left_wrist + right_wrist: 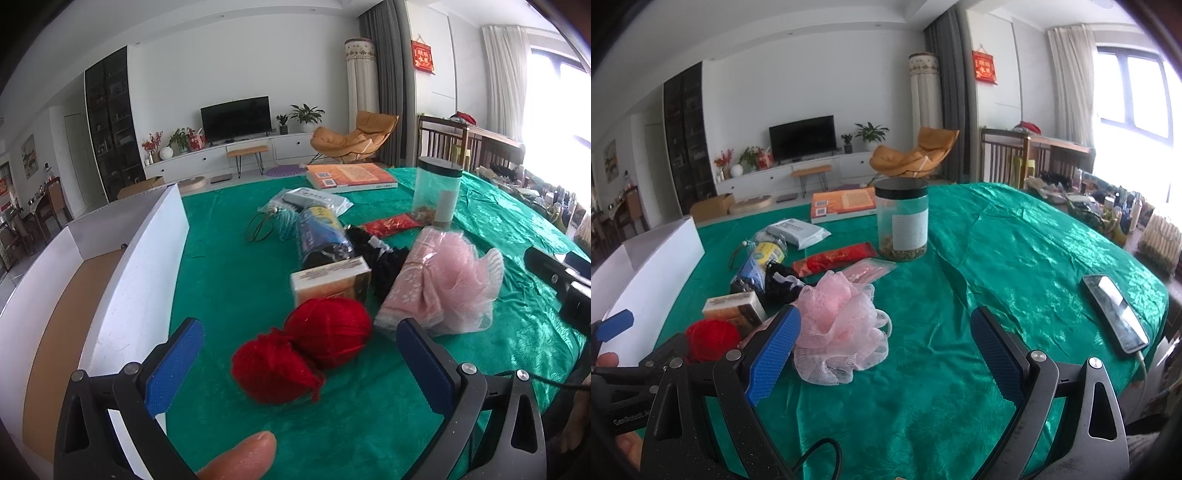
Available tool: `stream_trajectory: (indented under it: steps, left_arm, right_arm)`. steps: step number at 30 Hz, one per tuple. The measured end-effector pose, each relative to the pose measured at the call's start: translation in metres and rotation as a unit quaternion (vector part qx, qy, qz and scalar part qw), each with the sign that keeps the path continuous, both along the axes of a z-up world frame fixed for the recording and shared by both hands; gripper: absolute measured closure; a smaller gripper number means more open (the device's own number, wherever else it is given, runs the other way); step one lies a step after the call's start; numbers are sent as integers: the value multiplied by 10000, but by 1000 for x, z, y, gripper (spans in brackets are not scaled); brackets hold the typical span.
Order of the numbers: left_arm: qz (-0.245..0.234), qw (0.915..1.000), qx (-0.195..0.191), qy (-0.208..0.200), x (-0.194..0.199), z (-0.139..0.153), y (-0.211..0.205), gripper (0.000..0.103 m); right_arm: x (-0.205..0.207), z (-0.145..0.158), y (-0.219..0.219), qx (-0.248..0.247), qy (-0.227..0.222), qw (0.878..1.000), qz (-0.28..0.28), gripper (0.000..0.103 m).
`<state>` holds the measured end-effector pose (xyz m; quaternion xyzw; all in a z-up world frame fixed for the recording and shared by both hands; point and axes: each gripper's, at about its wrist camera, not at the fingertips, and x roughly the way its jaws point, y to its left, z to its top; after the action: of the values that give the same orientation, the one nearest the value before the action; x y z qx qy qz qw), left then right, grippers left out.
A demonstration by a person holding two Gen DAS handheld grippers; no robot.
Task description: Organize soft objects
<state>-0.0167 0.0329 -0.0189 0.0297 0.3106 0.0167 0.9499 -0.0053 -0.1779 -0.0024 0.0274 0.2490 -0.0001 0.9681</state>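
Two red yarn balls (303,350) lie on the green tablecloth (229,258), just ahead of my open, empty left gripper (299,365). A pink mesh bath pouf (461,284) rests on a pink wrapped towel (410,288) to their right. Black lacy fabric (384,258) lies behind. In the right wrist view the pouf (838,325) lies just ahead and left of my open, empty right gripper (886,350); one yarn ball (711,338) shows at the left, and the towel (868,271) shows behind the pouf.
A white open box (122,295) stands at the table's left. Also on the cloth are a small carton (330,282), a blue bottle (317,232), a clear jar (903,219), a red packet (834,258), a book (351,177) and a phone (1115,314).
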Motion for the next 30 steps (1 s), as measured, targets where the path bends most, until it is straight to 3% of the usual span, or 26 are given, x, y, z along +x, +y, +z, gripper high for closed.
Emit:
stream_trajectory:
  steps: [6,14,17,19,21,23,25,27,30]
  left_arm:
    - [-114,9991,7,412,1,-18,4,0]
    - [-223,9968,304,701,4,-34,-10,0]
    - [-176,9962,338,785,5,-38,-8,0]
    - [-167,9958,353,823,6,-40,-8,0]
    - [-176,9956,375,844,8,-41,-8,0]
    - [-186,9952,420,868,8,-42,-10,0]
    - [-197,9947,452,900,9,-43,-10,0]
    - [-205,9943,460,941,10,-46,-10,0]
    - [-177,9927,513,1079,19,-54,-12,0]
  right_arm:
    - [2,-2,-7,123,68,9999,-12,8]
    - [9,-10,-23,491,325,9982,-92,8]
    - [18,-19,-26,811,665,9944,166,8]
    - [33,-31,-18,928,1144,9873,599,8]
    - [56,-50,-1,872,1810,9730,1139,8]
    - [74,-64,11,475,2131,9676,1269,9]
    - [89,-68,-3,278,2015,9761,762,9]
    - [92,-61,-49,650,1703,9826,-343,9]
    - [67,-47,-98,1161,1138,9799,-1154,9]
